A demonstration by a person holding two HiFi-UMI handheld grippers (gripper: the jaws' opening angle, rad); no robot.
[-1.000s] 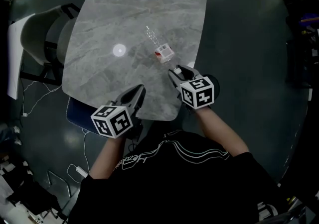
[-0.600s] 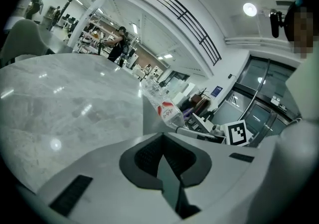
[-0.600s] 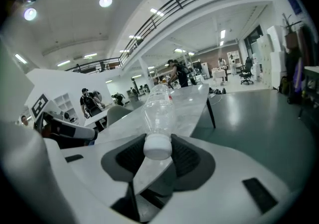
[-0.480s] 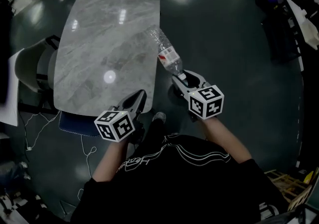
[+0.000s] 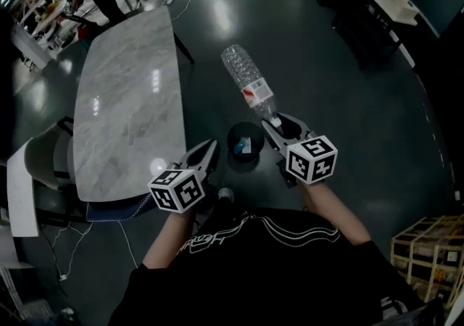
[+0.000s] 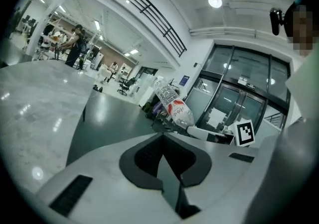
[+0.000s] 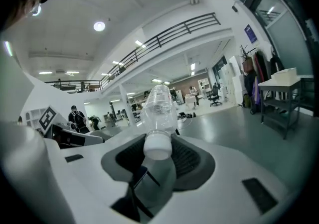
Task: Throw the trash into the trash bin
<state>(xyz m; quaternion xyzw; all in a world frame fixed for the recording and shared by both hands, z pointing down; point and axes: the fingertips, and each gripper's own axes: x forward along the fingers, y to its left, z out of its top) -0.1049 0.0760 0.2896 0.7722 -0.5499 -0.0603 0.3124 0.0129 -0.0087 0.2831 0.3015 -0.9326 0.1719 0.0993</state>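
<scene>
A clear plastic bottle (image 5: 248, 80) with a white cap and red-and-white label is pinched at the neck by the right gripper (image 5: 274, 123), above the floor (image 5: 348, 114) near the black trash bin (image 5: 233, 149). The left gripper (image 5: 212, 145) is pressed together, empty.

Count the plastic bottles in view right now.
1. The clear plastic bottle is clamped at its cap end in the right gripper, above the floor beyond the black trash bin; the bin's contents are too small to tell.

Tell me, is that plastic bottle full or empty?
Empty, it seems: the bottle held by the right gripper is see-through, with no liquid visible inside.
</scene>
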